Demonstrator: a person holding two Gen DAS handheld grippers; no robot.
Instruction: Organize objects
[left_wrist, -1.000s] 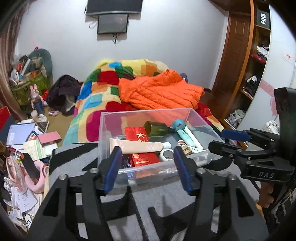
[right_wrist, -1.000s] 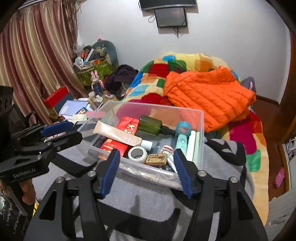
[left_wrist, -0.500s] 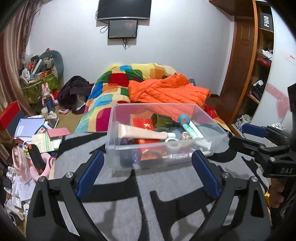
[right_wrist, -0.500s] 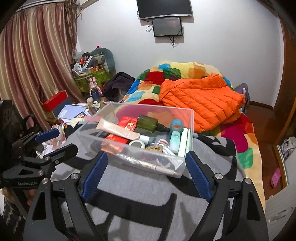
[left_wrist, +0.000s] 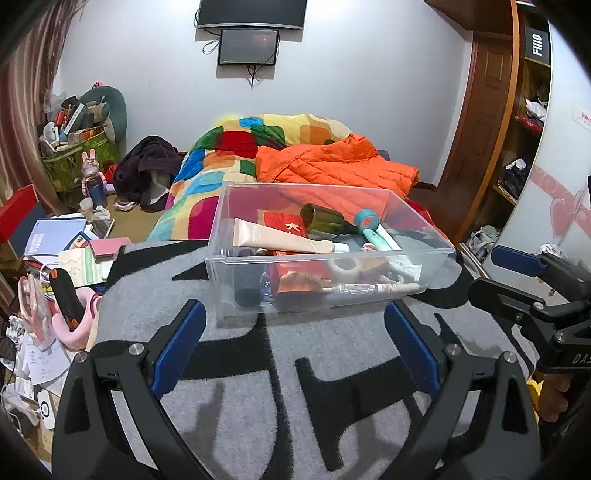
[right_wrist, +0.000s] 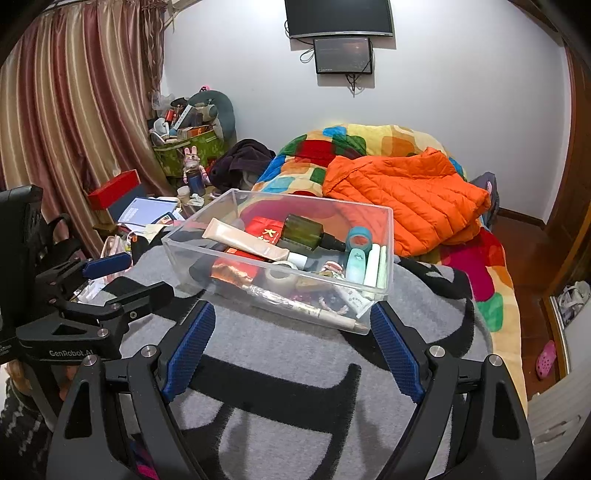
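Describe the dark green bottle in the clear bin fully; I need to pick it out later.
The dark green bottle looks like translucent glass or plastic, squat and round, with a black neck and cap. It lies on its side atop the pile in the clear bin, cap pointing toward the teal tape roll, its body resting against the red packet. Neither gripper touches it.

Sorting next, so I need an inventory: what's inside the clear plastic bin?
In the clear bin: beige tube, red packet, green bottle, teal tape roll, white tape roll, pen. Items beneath them are covered.
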